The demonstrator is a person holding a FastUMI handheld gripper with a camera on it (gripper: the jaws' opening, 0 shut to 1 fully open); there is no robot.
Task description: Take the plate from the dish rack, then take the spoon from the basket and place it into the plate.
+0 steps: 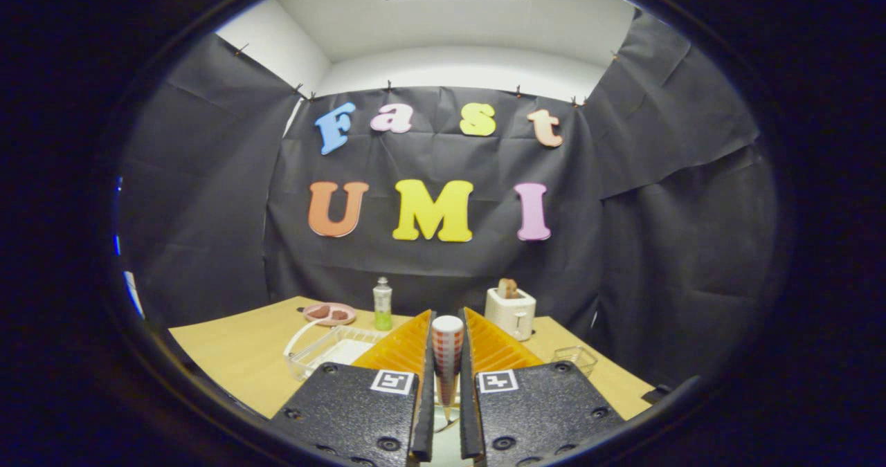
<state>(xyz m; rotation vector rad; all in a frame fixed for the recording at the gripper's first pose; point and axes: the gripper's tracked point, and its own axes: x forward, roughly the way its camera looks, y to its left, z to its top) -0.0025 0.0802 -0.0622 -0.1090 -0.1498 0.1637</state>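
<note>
- Between the two orange fingers (408,346) of the claw (447,356) a spoon (447,356) is seen, held upright – its white, orange-checked handle stands clear above the fingertips, and its lower end hangs down in the gap between the black finger mounts.
- Both fingers appear to be pressed against the handle; the claw is drawn nearly together, with only the handle's width left between.
- The spoon is judged to be carried high so that it clears the things on the table (235,356) on the way to the plate.
- Just ahead of the left finger a clear dish rack (311,349) with a white handle is set on the table; something pale and flat lies in it, but whether this is the plate cannot be told.
- Beyond the rack a pink dish (329,313) and a green bottle (382,304) are placed near the wall.
- Beyond the right finger a white toaster (511,313) stands, and a small clear basket (576,358) sits beside that finger – likely the spoon's source.
</note>
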